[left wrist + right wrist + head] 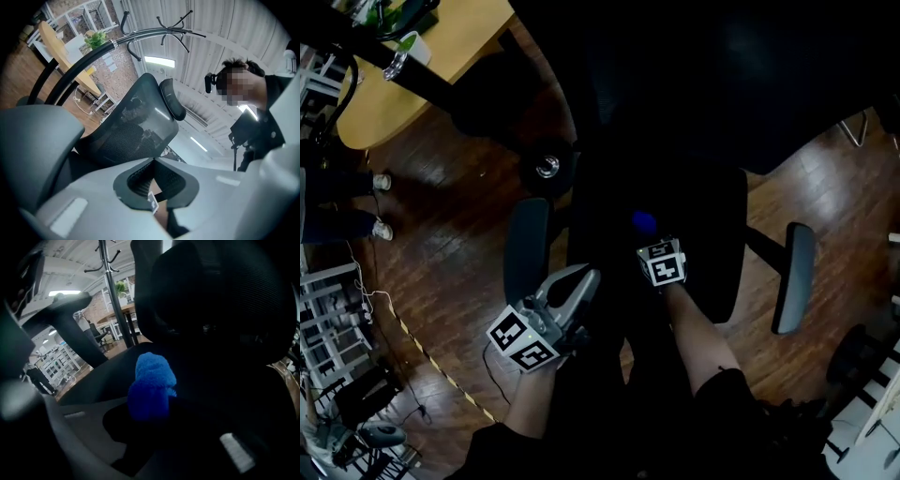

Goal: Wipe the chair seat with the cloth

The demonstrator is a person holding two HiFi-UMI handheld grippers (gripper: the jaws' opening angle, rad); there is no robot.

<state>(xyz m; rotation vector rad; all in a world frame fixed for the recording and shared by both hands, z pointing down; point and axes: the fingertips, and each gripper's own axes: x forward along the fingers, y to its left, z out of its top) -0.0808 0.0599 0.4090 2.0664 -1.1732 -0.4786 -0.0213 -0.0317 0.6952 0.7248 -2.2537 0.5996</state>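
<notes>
A black office chair stands below me, its dark seat (712,234) between two grey armrests. My right gripper (649,232) is over the middle of the seat, shut on a small blue cloth (644,222). In the right gripper view the cloth (151,390) bulges out of the gripper (150,405) in front of the mesh backrest (225,310). My left gripper (587,277) hovers by the seat's left front, beside the left armrest (526,248), shut and empty. In its own view the left gripper (153,159) has its tips together and points up at the backrest (136,126).
The right armrest (794,277) juts over the wooden floor. A chair caster (547,167) shows behind the seat. A round wooden table (422,56) stands at the far left, with a person's feet (380,183) near it. A coat rack (159,28) rises behind the chair.
</notes>
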